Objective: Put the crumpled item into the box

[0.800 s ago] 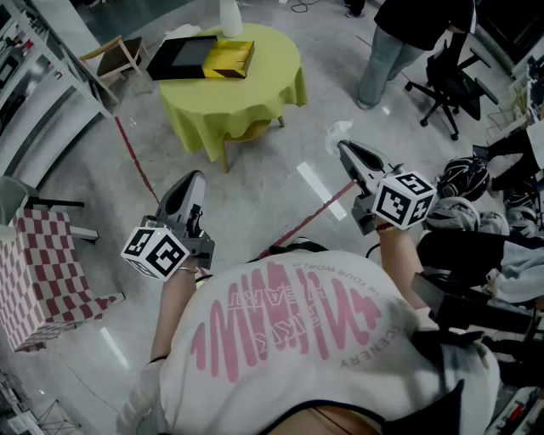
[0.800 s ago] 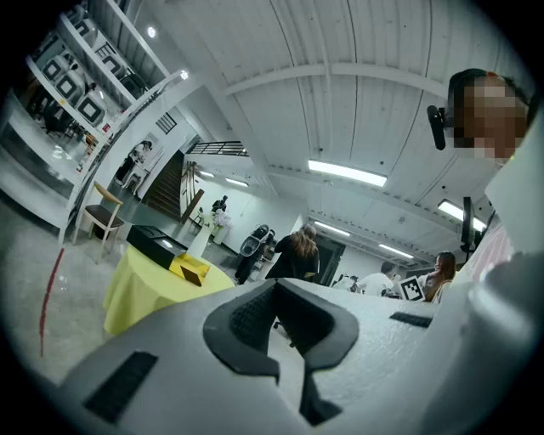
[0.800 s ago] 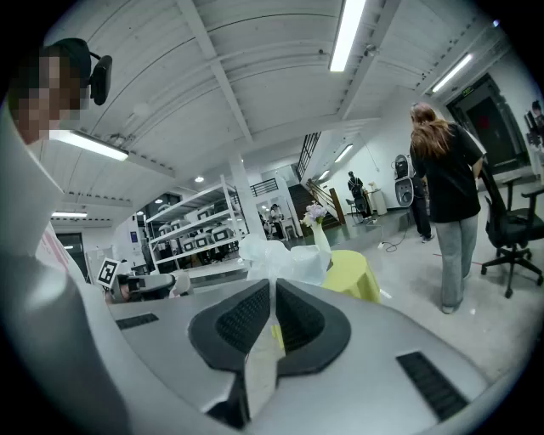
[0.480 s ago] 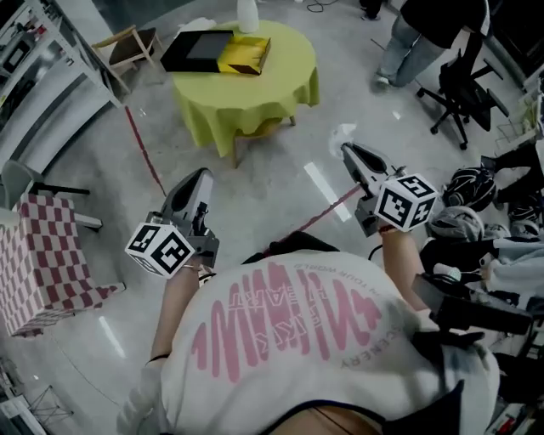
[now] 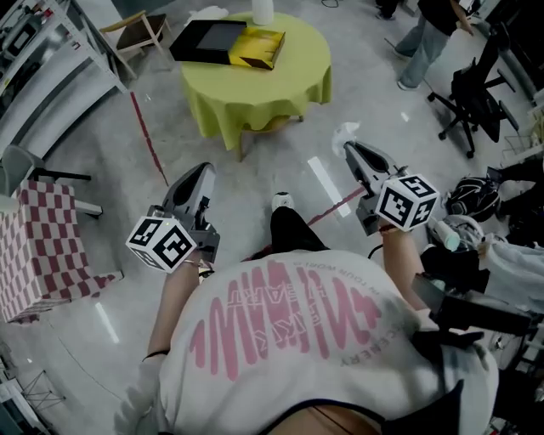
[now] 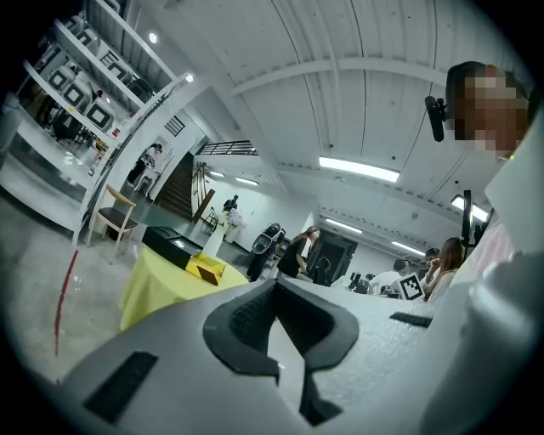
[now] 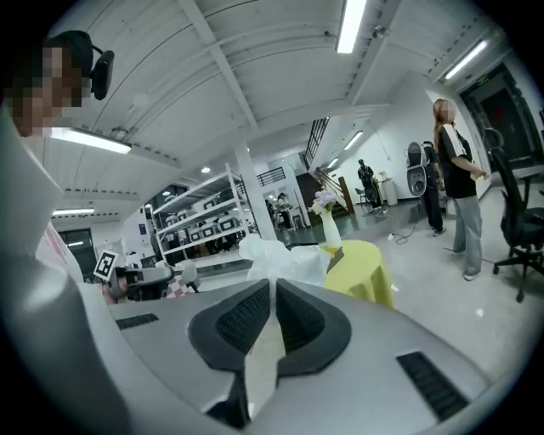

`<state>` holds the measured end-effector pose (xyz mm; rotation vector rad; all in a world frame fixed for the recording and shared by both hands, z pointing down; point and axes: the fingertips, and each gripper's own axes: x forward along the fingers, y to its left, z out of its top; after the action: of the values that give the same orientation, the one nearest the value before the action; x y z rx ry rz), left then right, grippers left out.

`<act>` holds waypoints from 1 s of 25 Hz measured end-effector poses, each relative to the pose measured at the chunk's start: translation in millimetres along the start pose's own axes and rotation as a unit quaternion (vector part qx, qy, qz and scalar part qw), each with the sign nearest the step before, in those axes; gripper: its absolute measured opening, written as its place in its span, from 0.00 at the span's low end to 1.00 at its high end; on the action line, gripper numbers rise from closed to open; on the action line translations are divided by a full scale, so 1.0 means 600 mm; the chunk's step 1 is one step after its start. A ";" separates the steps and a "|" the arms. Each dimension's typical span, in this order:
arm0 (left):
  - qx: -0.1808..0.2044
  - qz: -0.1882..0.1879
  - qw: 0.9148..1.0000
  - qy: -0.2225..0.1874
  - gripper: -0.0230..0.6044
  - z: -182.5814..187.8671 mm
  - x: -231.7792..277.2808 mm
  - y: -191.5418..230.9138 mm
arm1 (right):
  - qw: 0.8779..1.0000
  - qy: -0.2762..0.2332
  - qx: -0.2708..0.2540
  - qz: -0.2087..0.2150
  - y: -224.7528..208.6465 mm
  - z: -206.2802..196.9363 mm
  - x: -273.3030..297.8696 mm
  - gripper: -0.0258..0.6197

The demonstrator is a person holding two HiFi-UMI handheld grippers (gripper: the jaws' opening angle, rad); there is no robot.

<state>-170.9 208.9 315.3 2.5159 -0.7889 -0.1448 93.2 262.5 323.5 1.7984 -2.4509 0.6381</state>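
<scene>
My right gripper (image 5: 348, 149) is shut on a white crumpled item (image 5: 342, 133), held out over the grey floor. In the right gripper view the crumpled item (image 7: 280, 257) bulges beyond the closed pads, and a thin strip of it runs down between them. My left gripper (image 5: 204, 172) is held level at the left with its jaws together and nothing in them. The box (image 5: 228, 44), black with a yellow open part, lies on a round table with a yellow cloth (image 5: 280, 89) ahead of both grippers. The left gripper view also shows the box (image 6: 183, 253) on the table (image 6: 157, 285).
A white vase (image 5: 262, 10) stands on the table behind the box. A wooden chair (image 5: 136, 30) is left of the table, a checkered seat (image 5: 42, 255) nearer left. An office chair (image 5: 480, 93), a standing person (image 5: 429, 38) and helmets (image 5: 476, 194) are at the right. My shoe (image 5: 281, 202) shows below.
The table and box have slid right and slightly nearer in the head view as I walk. My shoe has come into view. Both grippers keep their pose, the right still gripping the item.
</scene>
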 end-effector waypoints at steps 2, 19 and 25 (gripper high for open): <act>0.003 0.003 1.000 0.005 0.05 -0.001 0.009 0.011 | 1.000 0.010 -0.010 0.004 -0.006 0.001 0.020 0.07; 0.002 0.016 1.000 -0.010 0.05 0.086 0.205 0.117 | 0.997 0.030 -0.035 0.055 -0.132 0.093 0.259 0.07; 0.004 0.019 1.000 -0.009 0.05 0.119 0.287 0.153 | 0.996 0.031 -0.036 0.070 -0.183 0.137 0.342 0.07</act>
<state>-92.3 16.6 305.6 2.5093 -0.8454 -0.1522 144.1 21.3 336.2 1.5679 -2.5416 0.5949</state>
